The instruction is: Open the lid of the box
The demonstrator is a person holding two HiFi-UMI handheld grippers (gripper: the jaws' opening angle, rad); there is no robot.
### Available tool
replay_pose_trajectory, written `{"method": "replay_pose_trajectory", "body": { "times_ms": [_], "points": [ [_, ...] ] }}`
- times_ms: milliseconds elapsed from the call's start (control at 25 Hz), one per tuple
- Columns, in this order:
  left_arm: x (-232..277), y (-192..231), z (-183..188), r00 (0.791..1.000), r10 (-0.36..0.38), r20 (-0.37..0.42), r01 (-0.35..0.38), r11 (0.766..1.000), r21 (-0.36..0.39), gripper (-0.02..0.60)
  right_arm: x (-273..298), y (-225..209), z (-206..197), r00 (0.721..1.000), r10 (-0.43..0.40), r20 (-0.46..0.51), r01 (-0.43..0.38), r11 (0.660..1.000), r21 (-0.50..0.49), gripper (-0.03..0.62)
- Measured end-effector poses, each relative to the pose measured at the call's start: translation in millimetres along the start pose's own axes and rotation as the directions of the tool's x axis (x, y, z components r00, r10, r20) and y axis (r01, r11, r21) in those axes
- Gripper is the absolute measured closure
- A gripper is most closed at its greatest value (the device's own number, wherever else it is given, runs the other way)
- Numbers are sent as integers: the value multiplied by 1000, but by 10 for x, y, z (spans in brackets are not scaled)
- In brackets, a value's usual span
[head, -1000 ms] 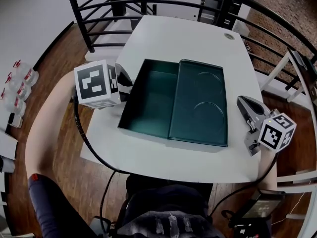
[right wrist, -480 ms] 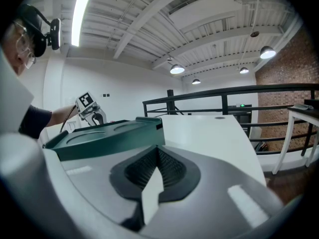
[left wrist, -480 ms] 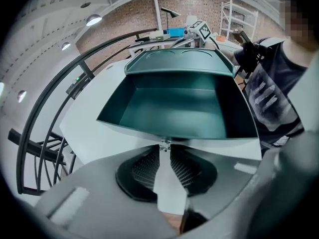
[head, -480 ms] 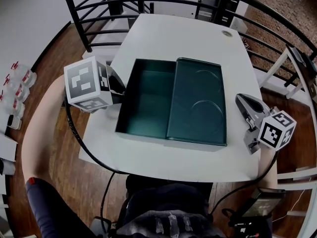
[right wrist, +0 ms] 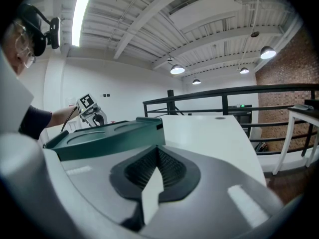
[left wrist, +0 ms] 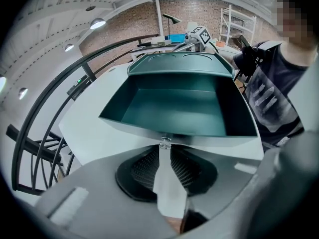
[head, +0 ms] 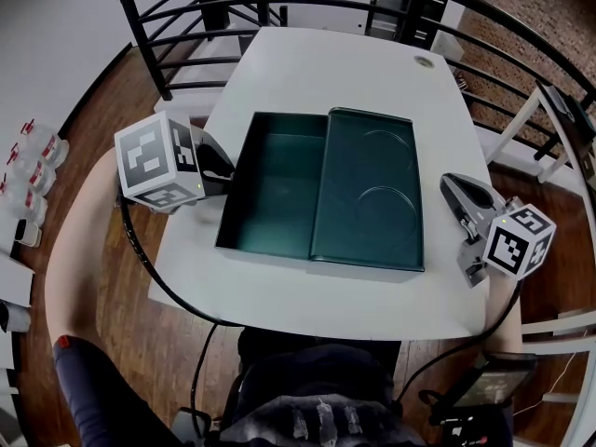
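Note:
A dark green box [head: 275, 194] lies on the white table [head: 326, 73], its left part open and empty. Its lid [head: 368, 198], embossed with two circles, rests along the right side. My left gripper [head: 222, 168] hovers just left of the box's left wall, apart from it. In the left gripper view its jaws [left wrist: 164, 144] meet at the tips with nothing between them, facing the open box [left wrist: 174, 111] and the tilted lid [left wrist: 182, 63]. My right gripper [head: 453, 188] is right of the lid, shut and empty [right wrist: 158, 151], with the lid's edge [right wrist: 109, 136] just ahead.
A black railing [head: 186, 7] curves around the table's far and right sides. Small bottles [head: 28, 170] stand on the wooden floor at the left. A cable [head: 154, 273] hangs from the left gripper. A white frame [head: 549, 128] stands at the right.
My left gripper has drawn back to the left, away from the box wall. The right gripper, the box and the lid have stayed put.

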State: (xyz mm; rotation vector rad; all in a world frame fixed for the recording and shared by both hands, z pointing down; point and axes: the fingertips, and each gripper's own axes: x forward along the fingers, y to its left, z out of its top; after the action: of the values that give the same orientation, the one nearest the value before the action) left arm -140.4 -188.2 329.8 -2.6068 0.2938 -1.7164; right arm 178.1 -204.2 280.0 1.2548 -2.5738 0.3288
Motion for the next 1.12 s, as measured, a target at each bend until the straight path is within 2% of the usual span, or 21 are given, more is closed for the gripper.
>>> {"method": "replay_pose_trajectory", "body": {
  "times_ms": [120,200,280,360,400,480,520,720,880,1120],
  "points": [
    [20,103,-172,999,38,-37,-39,999,-12,492,3,-2,2,1000,0,2,0,1000,-1,591],
    [-16,143,-248,998,60,-31,-61,998,-34,492,2,-2,-3,1000,0,2,0,1000,-1,591],
    [-124,132,-240,997,77,16,-77,996,-51,494,3,1,-4,1000,2,2,-2,1000,-1,591],
    [-289,109,-137,988,105,109,-100,993,-57,501,11,5,-3,1000,6,2,-6,1000,-4,591],
    [-383,77,-53,979,115,166,-107,993,-58,555,17,7,-4,1000,9,2,-9,1000,-5,591],
    [-530,-51,97,962,103,252,-89,994,-64,563,28,10,-10,1000,13,1,-13,1000,-7,591],
    [-557,-122,129,960,88,267,-73,995,-67,563,31,12,-14,1000,15,2,-15,1000,-8,591],
    [-388,-391,-87,973,36,227,-11,994,-110,565,47,73,-50,999,47,-9,-47,999,-16,591],
    [-362,-600,-6,945,-7,326,53,990,-134,565,45,112,-51,998,63,-25,-64,998,-28,591],
    [-264,-726,-88,951,-8,310,57,987,-149,565,72,155,-81,996,72,-49,-75,996,-47,591]
  ]
}}
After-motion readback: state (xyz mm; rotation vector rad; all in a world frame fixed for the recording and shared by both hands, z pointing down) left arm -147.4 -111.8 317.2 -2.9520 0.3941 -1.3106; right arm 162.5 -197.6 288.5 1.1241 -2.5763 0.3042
